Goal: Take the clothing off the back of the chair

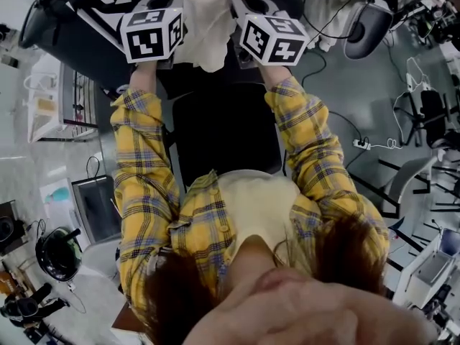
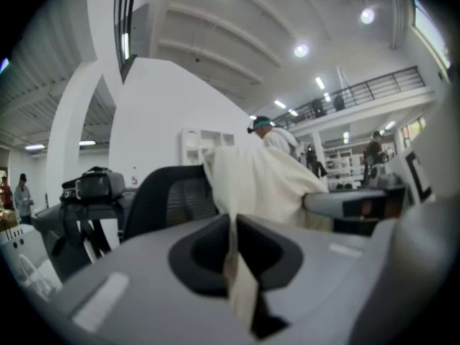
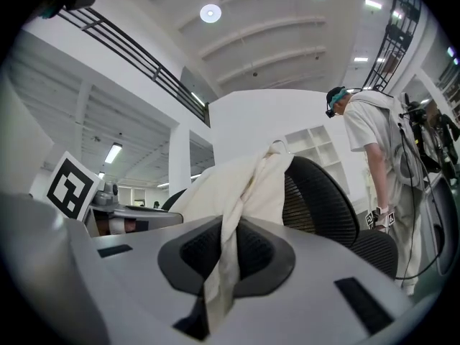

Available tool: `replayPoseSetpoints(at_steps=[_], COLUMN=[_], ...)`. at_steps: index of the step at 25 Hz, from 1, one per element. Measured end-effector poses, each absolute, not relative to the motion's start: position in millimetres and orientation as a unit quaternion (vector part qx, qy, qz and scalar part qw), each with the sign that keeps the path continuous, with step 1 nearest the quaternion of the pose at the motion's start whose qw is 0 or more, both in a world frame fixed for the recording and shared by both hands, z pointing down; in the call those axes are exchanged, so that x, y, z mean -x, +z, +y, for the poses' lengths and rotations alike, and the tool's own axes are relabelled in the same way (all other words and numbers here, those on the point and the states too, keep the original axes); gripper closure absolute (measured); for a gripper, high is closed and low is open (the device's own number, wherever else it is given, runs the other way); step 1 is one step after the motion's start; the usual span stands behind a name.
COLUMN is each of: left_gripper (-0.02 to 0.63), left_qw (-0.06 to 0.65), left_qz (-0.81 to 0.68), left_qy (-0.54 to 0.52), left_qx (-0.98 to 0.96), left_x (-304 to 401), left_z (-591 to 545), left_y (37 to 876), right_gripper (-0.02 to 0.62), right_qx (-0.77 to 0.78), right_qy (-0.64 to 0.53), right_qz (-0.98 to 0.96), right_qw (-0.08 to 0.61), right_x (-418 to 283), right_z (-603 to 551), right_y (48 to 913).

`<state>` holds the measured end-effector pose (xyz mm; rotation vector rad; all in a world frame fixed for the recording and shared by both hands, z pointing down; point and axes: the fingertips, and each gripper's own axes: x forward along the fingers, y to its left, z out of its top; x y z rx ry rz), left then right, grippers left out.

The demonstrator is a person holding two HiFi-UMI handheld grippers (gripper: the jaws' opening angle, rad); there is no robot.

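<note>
Found left gripper and right gripper each pinched shut on a fold of the cream clothing draped over the chair back; judged liable to snag on its top edge, or slip from such thin pinches, if dragged level instead of lifted.

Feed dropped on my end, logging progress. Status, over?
Left claw shut on cream garment. Right claw likewise. Garment draped over chair back. Nothing blocking it.

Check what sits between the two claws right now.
Head view: the cream garment spans the gap between left claw and right claw. Each claw view shows a fold pinched in its jaws.
</note>
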<state>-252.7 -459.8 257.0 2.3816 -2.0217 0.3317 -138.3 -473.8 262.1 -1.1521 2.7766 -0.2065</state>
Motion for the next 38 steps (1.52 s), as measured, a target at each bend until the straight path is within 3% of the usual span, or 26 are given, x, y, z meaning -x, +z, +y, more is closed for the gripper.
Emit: replayPoseSetpoints(at_steps=[38], left_gripper=[0.584], left_qw=[-0.058], left_qz=[-0.623], left_qy=[-0.021], left_qx=[-0.78], left_x=[179.6], left_z=[-280.0], left_y=[221.4], right_gripper=[0.565], right_qx=[0.303], right_qy=[-0.035], right_qz=[0.94], right_qw=[0.151], right_x=[82.6], right_z=[-309.7], right_y=[216.8])
